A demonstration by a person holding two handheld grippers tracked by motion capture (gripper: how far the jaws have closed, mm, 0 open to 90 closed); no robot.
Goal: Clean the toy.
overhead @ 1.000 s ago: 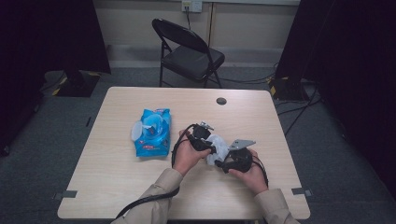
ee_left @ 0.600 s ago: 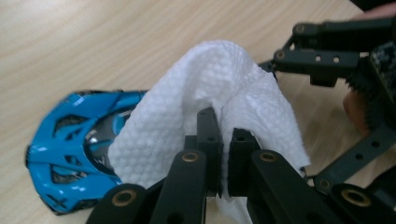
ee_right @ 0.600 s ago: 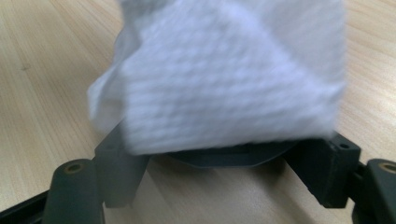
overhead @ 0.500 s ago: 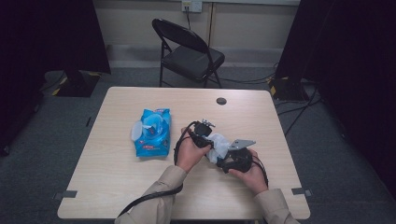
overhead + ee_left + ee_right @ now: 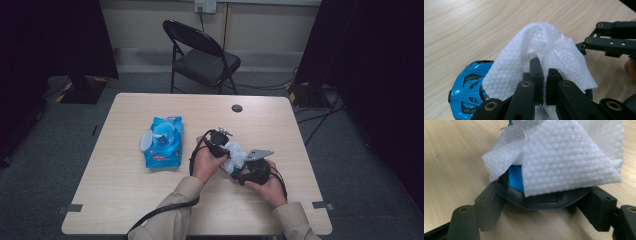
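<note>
My left gripper (image 5: 541, 72) is shut on a white textured wipe (image 5: 544, 45), which drapes over a blue and black helmet-shaped object (image 5: 466, 92). My right gripper (image 5: 544, 205) has its jaws spread wide and clamped on the dark grey base of that blue object (image 5: 515, 178), with the wipe (image 5: 571, 157) hanging over most of it. In the high view both hands meet at the table's middle right: left gripper (image 5: 218, 141), wipe (image 5: 234, 155), right gripper (image 5: 251, 172). The object's far side is hidden under the wipe.
A blue pack of wipes (image 5: 162, 141) with its lid flipped open lies left of the hands on the wooden table (image 5: 125, 200). A small black disc (image 5: 237, 108) sits near the far edge. A black folding chair (image 5: 202, 52) stands beyond the table.
The left hand has shifted slightly right with the wipe, closer over the object. The right hand has stayed almost still.
</note>
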